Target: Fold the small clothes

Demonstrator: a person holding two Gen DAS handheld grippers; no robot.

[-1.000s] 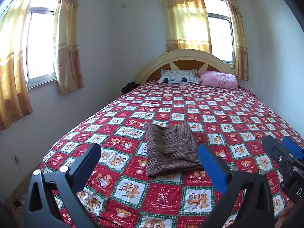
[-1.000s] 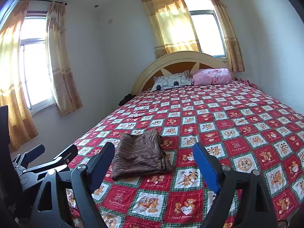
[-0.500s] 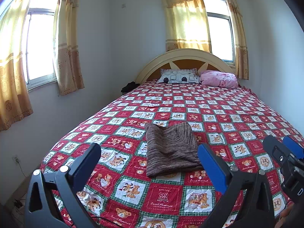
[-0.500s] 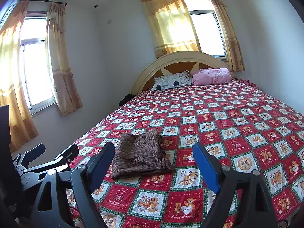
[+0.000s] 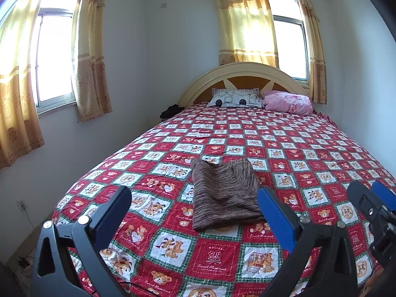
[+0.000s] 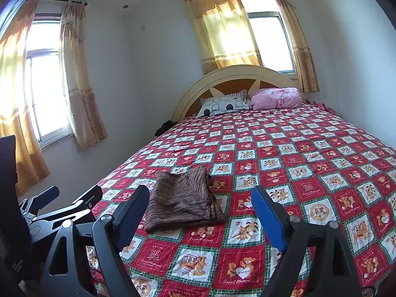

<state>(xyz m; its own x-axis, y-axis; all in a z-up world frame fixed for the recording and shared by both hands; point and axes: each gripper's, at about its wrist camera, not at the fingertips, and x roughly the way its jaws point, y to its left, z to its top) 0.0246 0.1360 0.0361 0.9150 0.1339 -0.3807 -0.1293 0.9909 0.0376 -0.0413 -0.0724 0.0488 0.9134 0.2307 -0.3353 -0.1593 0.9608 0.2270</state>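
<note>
A brown striped garment lies folded into a flat rectangle on the red patchwork quilt, near the bed's foot. My left gripper hovers before it, open, its blue pads wide apart with nothing between them. In the right wrist view the same garment lies left of centre on the quilt. My right gripper is open and holds nothing, short of the cloth. Each gripper shows at the edge of the other's view: the right gripper and the left gripper.
A patterned pillow and a pink bundle rest against the curved headboard. A dark item sits beside the bed's far left corner. Curtained windows line the walls. A wall socket and cable are low left.
</note>
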